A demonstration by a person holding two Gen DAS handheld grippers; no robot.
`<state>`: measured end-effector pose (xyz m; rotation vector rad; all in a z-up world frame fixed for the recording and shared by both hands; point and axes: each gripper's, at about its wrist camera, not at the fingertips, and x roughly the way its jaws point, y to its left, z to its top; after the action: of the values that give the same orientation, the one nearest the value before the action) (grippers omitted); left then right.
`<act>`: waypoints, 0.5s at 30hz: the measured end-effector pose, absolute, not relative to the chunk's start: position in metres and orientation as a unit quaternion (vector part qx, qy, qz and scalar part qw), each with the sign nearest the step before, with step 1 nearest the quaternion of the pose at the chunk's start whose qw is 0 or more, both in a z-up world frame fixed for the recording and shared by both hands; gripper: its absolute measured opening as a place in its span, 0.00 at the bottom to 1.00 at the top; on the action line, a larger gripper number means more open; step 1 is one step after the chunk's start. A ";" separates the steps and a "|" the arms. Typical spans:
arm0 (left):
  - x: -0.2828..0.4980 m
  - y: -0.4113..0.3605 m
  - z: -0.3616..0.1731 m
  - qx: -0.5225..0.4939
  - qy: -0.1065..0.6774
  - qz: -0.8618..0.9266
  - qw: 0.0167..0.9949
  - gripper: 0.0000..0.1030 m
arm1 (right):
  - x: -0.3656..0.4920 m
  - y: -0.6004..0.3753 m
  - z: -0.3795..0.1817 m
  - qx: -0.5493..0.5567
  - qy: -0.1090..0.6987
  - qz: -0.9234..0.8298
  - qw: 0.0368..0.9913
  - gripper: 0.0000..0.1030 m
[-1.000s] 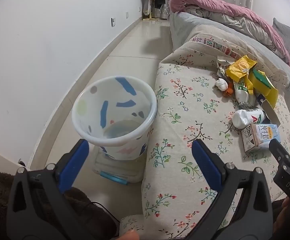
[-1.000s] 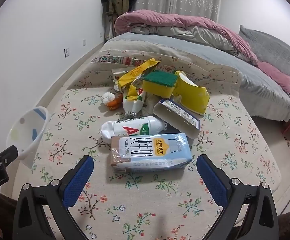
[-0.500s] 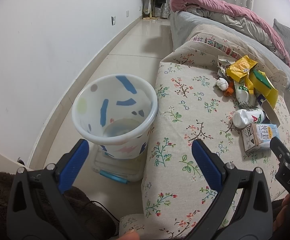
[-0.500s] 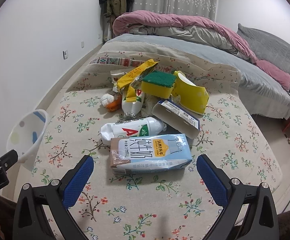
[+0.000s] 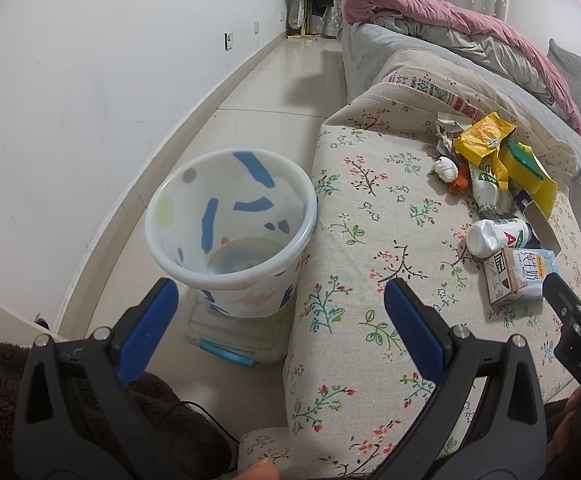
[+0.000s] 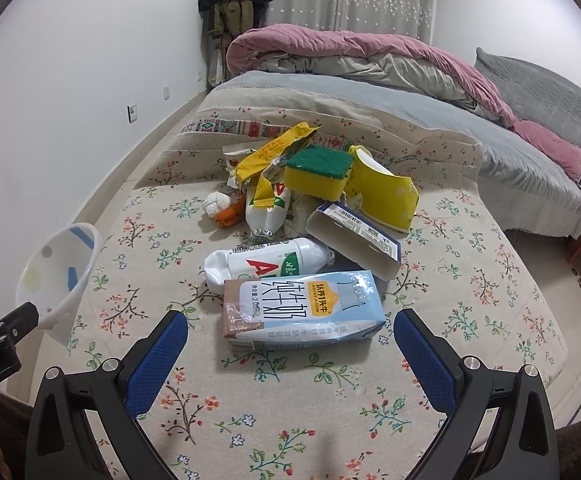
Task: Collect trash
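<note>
Milk carton (image 6: 302,312) on side, blue-white, corner crumpled, lying flat.

Pink quilt (image 6: 354,50) heaped on grey bed (image 6: 430,120); coats (image 6: 232,4) hang beyond.

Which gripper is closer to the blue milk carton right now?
Right. The right gripper hangs open just short of the milk carton, jaws lined up on either side of it. The left gripper is off by the waste bin, open, carton well to its right.

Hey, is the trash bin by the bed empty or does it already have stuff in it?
Empty. The left wrist view looks straight into the bin and shows its bare bottom.
</note>
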<state>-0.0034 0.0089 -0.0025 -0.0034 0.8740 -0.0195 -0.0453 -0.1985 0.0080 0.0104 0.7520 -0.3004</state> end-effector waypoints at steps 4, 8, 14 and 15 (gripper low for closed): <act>-0.003 0.010 -0.001 -0.002 0.423 -0.010 0.906 0.99 | -0.045 -0.198 0.008 0.006 0.365 -0.146 0.919 1.00; -0.002 0.011 -0.001 -0.003 0.423 -0.010 0.906 0.99 | -0.045 -0.198 0.008 0.005 0.366 -0.146 0.919 1.00; -0.002 0.011 -0.001 -0.003 0.424 -0.010 0.906 0.99 | -0.045 -0.198 0.008 0.006 0.367 -0.145 0.919 1.00; -0.002 0.011 -0.001 -0.003 0.424 -0.010 0.906 0.99 | -0.045 -0.198 0.008 0.007 0.367 -0.145 0.919 1.00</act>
<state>-0.0022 0.0111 -0.0011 -0.0069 0.8749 -0.0210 -0.0448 -0.1982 0.0078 0.0144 0.7546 -0.2985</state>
